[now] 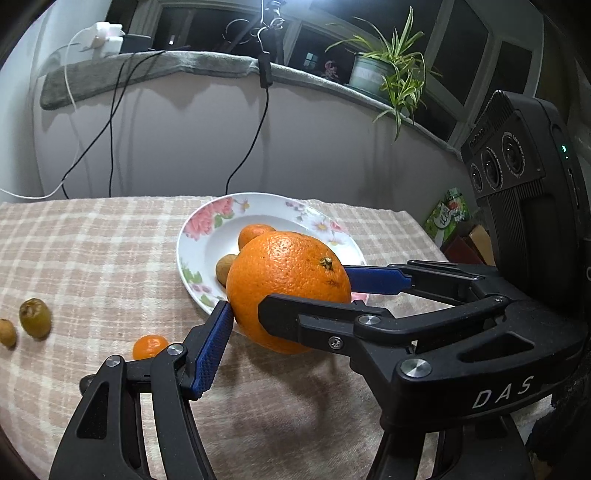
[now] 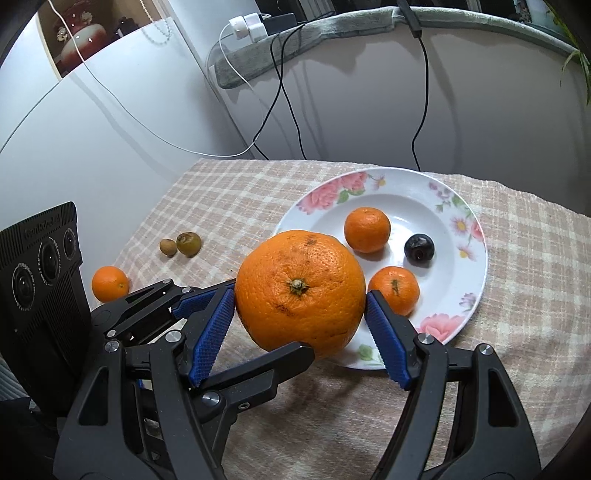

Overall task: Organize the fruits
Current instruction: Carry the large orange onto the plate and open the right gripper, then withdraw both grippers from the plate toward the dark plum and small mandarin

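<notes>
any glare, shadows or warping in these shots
Left wrist view: a bright lamp flares at the top edge, the ledge bows with fisheye. Right wrist view: sharp, even light, the big orange casts a soft shadow on the checked cloth.

Sharp, evenly lit frames with soft shadows, overhead glare and bowed, dark-vignetted fisheye edges.

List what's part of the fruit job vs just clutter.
Job: big orange, flowered plate, two tangerines and dark fruit on it, loose tangerine, two small greenish-brown fruits on the cloth.
Clutter: cables, white chargers, potted plant, green packet.
</notes>
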Action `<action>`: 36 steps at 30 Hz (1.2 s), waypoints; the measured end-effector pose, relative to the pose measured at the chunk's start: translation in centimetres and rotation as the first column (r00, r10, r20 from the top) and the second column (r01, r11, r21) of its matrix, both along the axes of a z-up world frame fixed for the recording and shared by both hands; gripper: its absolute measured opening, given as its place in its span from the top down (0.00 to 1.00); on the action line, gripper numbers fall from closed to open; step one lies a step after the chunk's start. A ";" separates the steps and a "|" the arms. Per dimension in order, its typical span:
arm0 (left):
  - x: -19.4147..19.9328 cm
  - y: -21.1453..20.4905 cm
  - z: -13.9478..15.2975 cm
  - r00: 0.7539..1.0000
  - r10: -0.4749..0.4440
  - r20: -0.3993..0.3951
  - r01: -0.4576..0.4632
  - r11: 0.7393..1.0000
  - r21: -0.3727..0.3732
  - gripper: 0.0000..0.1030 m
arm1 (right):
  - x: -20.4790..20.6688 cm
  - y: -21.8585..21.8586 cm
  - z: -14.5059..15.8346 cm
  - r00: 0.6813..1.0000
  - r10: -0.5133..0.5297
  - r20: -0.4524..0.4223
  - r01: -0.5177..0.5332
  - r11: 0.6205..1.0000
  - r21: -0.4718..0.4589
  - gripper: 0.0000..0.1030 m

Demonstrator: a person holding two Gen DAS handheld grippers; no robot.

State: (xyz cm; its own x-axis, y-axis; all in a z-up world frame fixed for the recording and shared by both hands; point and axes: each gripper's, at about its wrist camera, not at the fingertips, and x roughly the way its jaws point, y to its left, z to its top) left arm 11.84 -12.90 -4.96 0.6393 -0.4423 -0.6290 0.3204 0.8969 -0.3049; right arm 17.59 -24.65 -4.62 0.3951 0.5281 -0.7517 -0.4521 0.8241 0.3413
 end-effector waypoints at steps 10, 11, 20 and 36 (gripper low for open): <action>0.2 0.0 0.0 1.000 -0.002 -0.017 0.002 1.000 0.003 0.38 | 0.0 -0.2 -0.1 1.000 -0.005 -0.002 0.005 1.000 0.001 0.27; 0.2 0.0 0.0 1.000 -0.004 -0.019 0.004 1.000 0.005 0.38 | 0.0 -0.2 -0.1 1.000 -0.005 -0.003 0.005 1.000 0.000 0.27; -0.3 0.1 0.8 1.000 -0.003 0.023 0.002 0.999 0.034 0.37 | -0.3 -0.1 0.8 0.998 -0.040 0.052 0.041 0.999 -0.022 0.24; -1.7 1.7 1.4 0.999 0.030 0.041 -0.032 0.999 0.031 0.38 | -1.9 -0.5 2.2 0.993 -0.059 0.105 0.062 0.998 -0.028 0.19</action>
